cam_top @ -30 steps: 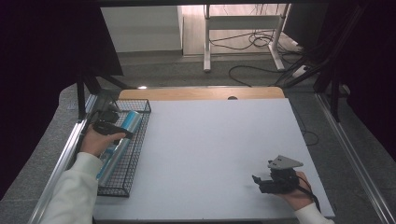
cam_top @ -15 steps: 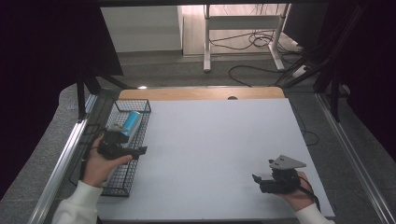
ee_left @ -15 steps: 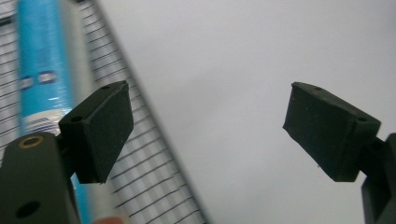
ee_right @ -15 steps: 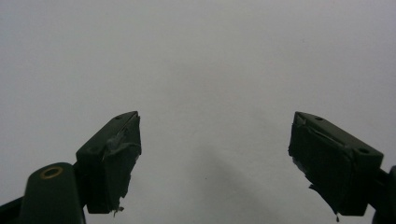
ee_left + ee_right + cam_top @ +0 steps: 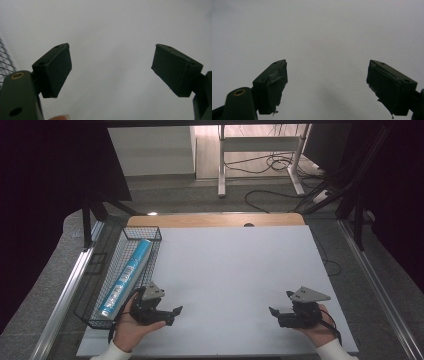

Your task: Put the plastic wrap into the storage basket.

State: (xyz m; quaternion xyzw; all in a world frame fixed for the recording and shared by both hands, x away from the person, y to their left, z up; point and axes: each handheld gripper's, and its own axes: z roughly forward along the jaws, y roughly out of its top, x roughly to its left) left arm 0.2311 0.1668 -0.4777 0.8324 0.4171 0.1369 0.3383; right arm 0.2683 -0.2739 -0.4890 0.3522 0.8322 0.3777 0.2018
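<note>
The blue tube (image 5: 125,276) lies lengthwise in the wire basket (image 5: 95,320) at the table's (image 5: 240,270) left edge — the putting-away looks done to me. My left gripper (image 5: 167,314) and right gripper (image 5: 280,315) rest low near the front edge, well apart — jaws spread, nothing between them.

My gripper (image 5: 111,67) is seen from behind its own two black jaws, which rise from the bottom corners. The jaws stand wide apart and nothing is between them. Each one ends in a flat dark pad (image 5: 58,70), and the two pads lean outward from each other. Below the left jaw there is a dark metal part with a small brass ring (image 5: 17,75). Behind the jaws I see the plain white table top (image 5: 112,27). At the far left edge, a small piece of black wire mesh (image 5: 5,61) comes in. At the bottom edge, a pale fingertip (image 5: 60,117) shows.
</note>
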